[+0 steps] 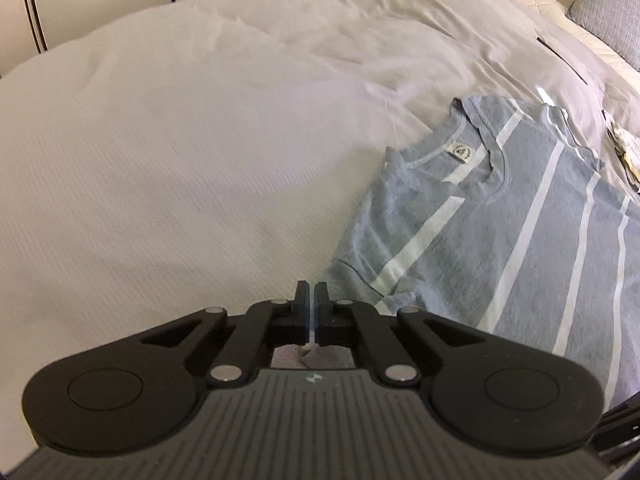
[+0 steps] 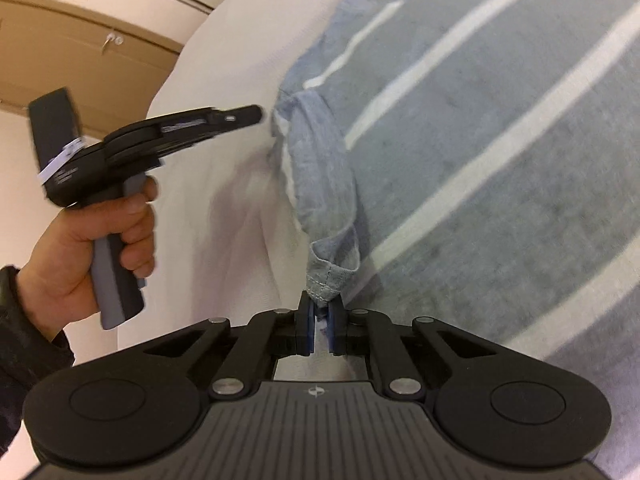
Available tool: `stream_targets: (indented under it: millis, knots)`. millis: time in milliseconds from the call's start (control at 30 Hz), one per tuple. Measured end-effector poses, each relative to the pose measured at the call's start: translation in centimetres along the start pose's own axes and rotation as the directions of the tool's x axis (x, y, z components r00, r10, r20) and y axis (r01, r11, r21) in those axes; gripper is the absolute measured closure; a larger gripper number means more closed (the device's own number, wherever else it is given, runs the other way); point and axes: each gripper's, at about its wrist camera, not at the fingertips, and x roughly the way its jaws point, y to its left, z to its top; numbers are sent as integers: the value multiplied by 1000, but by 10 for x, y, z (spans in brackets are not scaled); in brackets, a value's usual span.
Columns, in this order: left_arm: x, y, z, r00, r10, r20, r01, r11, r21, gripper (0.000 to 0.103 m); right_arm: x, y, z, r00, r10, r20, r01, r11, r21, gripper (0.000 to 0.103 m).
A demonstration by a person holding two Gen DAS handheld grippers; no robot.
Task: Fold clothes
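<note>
Sleeve fold on the bed: one jaw pair clenched empty, the other pinching cloth.
Left wrist view: left gripper (image 1: 311,294) shut on nothing beside shirt (image 1: 500,216) lying on bedspread (image 1: 160,160). Right wrist view: right gripper (image 2: 320,312) grasps sleeve (image 2: 326,240) by its hem alone; a pull may slip it free.

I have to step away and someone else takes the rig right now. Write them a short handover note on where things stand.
Left gripper: shut, holding nothing, over the white bedcover just left of the shirt.
Right gripper: shut on the stitched hem of a bunched sleeve of the T-shirt.
Things: grey-blue T-shirt with white stripes lies mostly flat on the bed, collar and label showing in the left wrist view.
Done: only one sleeve gathered and gripped; no body fold visible.
Left: bring that sleeve in over the shirt, do the other side, then fold the body.
</note>
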Motion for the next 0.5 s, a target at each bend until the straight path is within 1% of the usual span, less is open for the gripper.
stream_targets:
  millis: [67, 100, 133, 167, 233, 300, 367, 400, 500]
  knots:
    - [-8, 1, -3, 1000, -9, -2, 9, 1000, -21, 102, -1, -7, -1, 1000, 6, -13, -6, 1000, 23, 94]
    - [-10, 1, -6, 1000, -20, -19, 19, 999, -44, 94, -1, -10, -1, 1000, 8, -22, -7, 999, 33, 94]
    - [-10, 2, -9, 999, -34, -41, 31, 997, -72, 78, -1, -13, -2, 999, 10, -31, -8, 999, 43, 94]
    - [-9, 2, -12, 997, -40, -62, 34, 995, -95, 73, -1, -16, -2, 999, 11, -40, -9, 999, 53, 94]
    - [-5, -1, -20, 994, -47, -96, 36, 993, -110, 72, -1, -18, -3, 999, 8, -54, -6, 999, 44, 94]
    - [4, -1, -25, 990, -70, -122, 52, 988, -143, 72, -1, -16, -4, 998, 2, -59, -1, 1000, 17, 94]
    - [15, -1, -26, 989, -66, -129, 44, 986, -162, 73, -2, -14, -7, 998, -4, -64, 3, 1000, -7, 94]
    - [20, -1, -26, 991, -47, -126, 27, 987, -156, 73, -3, -13, -9, 998, -6, -67, 5, 1000, -16, 94]
    - [28, -1, -21, 994, 32, -101, -45, 991, -127, 80, -8, -9, -14, 997, -12, -76, 7, 998, -59, 93]
